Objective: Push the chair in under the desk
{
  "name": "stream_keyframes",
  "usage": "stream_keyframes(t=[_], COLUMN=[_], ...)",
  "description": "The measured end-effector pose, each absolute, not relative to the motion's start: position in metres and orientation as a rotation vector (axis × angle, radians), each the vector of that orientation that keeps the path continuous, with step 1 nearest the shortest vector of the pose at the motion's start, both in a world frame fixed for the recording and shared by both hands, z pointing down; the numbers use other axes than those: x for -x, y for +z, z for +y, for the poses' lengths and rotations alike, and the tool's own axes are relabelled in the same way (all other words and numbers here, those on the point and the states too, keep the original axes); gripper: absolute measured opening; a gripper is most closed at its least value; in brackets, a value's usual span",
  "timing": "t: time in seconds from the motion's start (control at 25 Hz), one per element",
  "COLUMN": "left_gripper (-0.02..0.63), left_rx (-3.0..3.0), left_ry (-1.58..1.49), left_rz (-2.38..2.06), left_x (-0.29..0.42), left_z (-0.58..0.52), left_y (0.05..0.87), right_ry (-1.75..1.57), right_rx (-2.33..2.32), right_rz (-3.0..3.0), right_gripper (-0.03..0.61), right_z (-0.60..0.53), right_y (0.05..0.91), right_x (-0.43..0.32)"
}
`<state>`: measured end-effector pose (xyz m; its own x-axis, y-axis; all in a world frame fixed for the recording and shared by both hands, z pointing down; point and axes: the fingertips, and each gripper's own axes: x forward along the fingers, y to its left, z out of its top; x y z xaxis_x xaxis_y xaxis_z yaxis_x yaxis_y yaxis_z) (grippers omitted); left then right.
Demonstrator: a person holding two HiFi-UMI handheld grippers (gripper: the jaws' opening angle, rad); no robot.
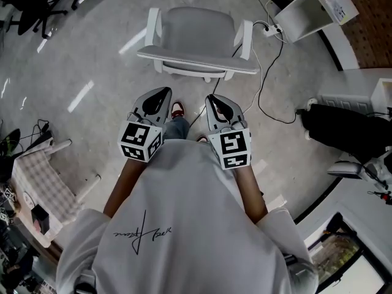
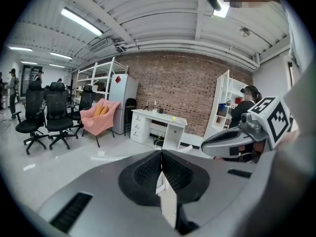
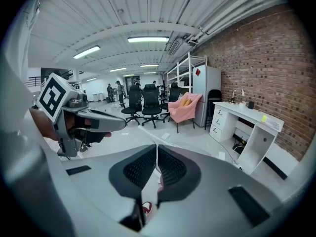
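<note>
Head view, shirt: closest to the lens is the person's white shirt (image 1: 184, 225), and the black handwritten scrawl across it won't read from here.
Head view, tools: the left gripper (image 1: 164, 95) and right gripper (image 1: 212, 101) are side by side, both noses aimed at the chair. Their marker cubes carry black-and-white squares only, no words.
Head view, chair: the white chair (image 1: 196, 38) stands on the open floor (image 1: 92, 54) just ahead of the grippers. As far as I can see it's untouched, and it's well apart from the desk.
Head view, desk: the white desk (image 1: 309, 11) is off at the floor's far right edge. There's a yellow label on it, too small to read.
Head view, cable: a cable (image 1: 263, 84) snakes over the floor past the chair's right side to a power strip (image 1: 271, 29) by the desk.
Left gripper view, jaws: pressed together with nothing between them. The desk shows ahead against the brick wall (image 2: 187, 90).
Right gripper view, jaws: closed to a thin slit and holding nothing. A red shoe (image 3: 145, 209) peeks through on the floor below.
Risk, cable: my worry is that the chair's base snags that cable on the way over and drags the power strip with it.
Risk, swivel: two narrow closed noses pushing off-centre could spin the chair instead of rolling it.
Risk, armrests: come in crooked and an armrest may knock the desk's side panel.
</note>
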<state>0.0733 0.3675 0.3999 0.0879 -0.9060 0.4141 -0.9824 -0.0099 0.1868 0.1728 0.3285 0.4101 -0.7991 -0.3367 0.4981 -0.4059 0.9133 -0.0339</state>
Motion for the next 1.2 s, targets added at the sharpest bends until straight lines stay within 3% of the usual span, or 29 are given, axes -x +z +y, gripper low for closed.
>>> stream_keyframes(t=[0.48, 1.2], left_gripper=[0.005, 0.006], left_rx=[-2.076, -2.176], left_ry=[0.278, 0.503], left_rz=[-1.805, -1.709], left_x=[-0.026, -0.012], left_z=[0.343, 0.321], left_y=[0.402, 0.422], right_ry=[0.130, 0.149], right_rx=[-0.571, -0.676], right_rz=[-2.563, -2.470], right_gripper=[0.029, 0.029], right_z=[0.318, 0.288], right_y=[0.406, 0.428], right_x=[-0.106, -0.109])
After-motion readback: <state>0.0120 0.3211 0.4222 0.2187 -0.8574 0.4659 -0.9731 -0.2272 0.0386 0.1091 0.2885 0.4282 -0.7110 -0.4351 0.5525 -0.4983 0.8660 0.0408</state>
